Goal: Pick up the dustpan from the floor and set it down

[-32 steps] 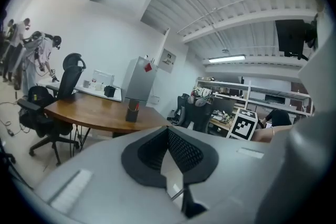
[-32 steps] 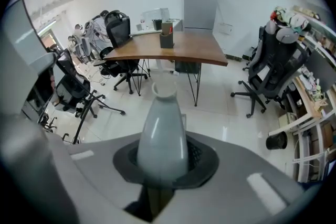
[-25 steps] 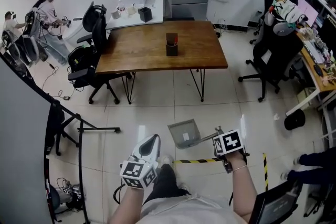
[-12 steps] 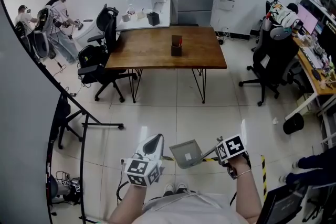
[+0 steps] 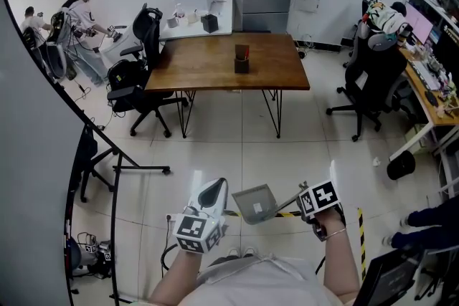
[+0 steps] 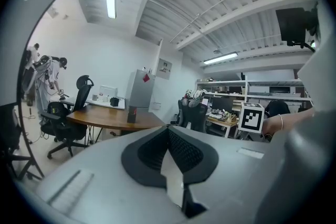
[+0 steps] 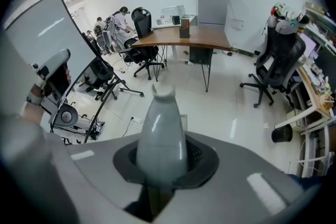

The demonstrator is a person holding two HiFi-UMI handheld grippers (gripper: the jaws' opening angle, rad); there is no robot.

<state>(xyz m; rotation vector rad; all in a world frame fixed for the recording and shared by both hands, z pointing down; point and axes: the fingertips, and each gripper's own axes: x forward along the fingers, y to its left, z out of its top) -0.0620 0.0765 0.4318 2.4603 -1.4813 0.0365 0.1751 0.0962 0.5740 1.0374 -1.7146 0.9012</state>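
- My right gripper has its jaws clamped on the rounded grey plastic handle. The flat grey plastic dustpan hangs off it, clear of the white tiled floor.
- The pan sits between my two grippers, close in front of the body, above the yellow-and-black striped floor tape.
- My left gripper has its jaws pressed together on nothing, so it's just riding along.
- The step now is the set-down, as I read it. I want to hold the clamp firm and lower slowly with the pan's base level, so the front lip doesn't catch first and twist the handle in the jaws.
- I'd release only once the base lies flat on the tiles, and keep the left gripper wide of the pan.
- Against a second ago, the view has risen and takes in more of the room beyond the brown wooden worktop.
- The dark trouser leg between the grippers is gone from view, and the pan has drawn in closer to the body.
- Half a second ago it looked much like this.
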